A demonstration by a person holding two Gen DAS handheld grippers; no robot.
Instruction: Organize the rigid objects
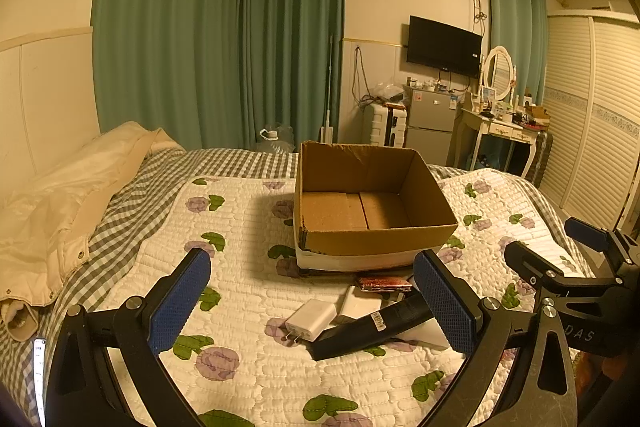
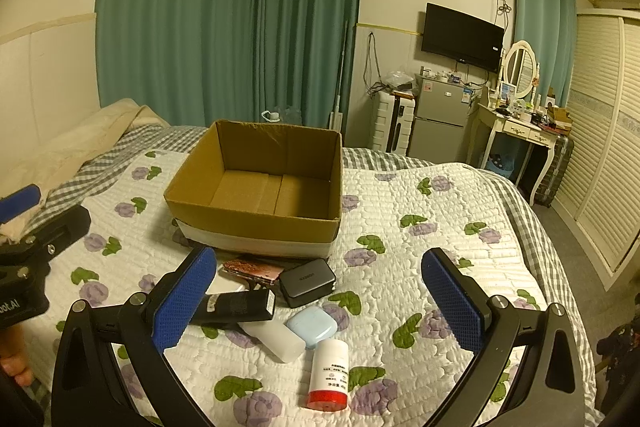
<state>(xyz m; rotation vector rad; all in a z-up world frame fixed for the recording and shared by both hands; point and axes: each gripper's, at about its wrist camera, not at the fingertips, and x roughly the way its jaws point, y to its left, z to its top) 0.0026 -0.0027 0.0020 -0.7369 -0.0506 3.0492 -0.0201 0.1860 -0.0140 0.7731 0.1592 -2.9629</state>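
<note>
Surface: floral quilt (image 2: 420,267) on a bed.
Room: green curtains (image 2: 224,15), wall television (image 2: 462,37) far right.
Box: empty cardboard box (image 2: 260,183), centre.
Objects: black charger (image 2: 307,281), white bottle (image 2: 329,375), near the box.
Left gripper (image 1: 316,301): open, empty.
Right gripper (image 2: 320,301): open, empty.

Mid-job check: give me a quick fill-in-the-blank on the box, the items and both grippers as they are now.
1. The cardboard box holds ____ items.
2. The white bottle has a ____ cap.
3. Both the left gripper and right gripper have jaws that are ____.
4. The box sits on the ____.

Missing words: no; red; open; bed
</note>
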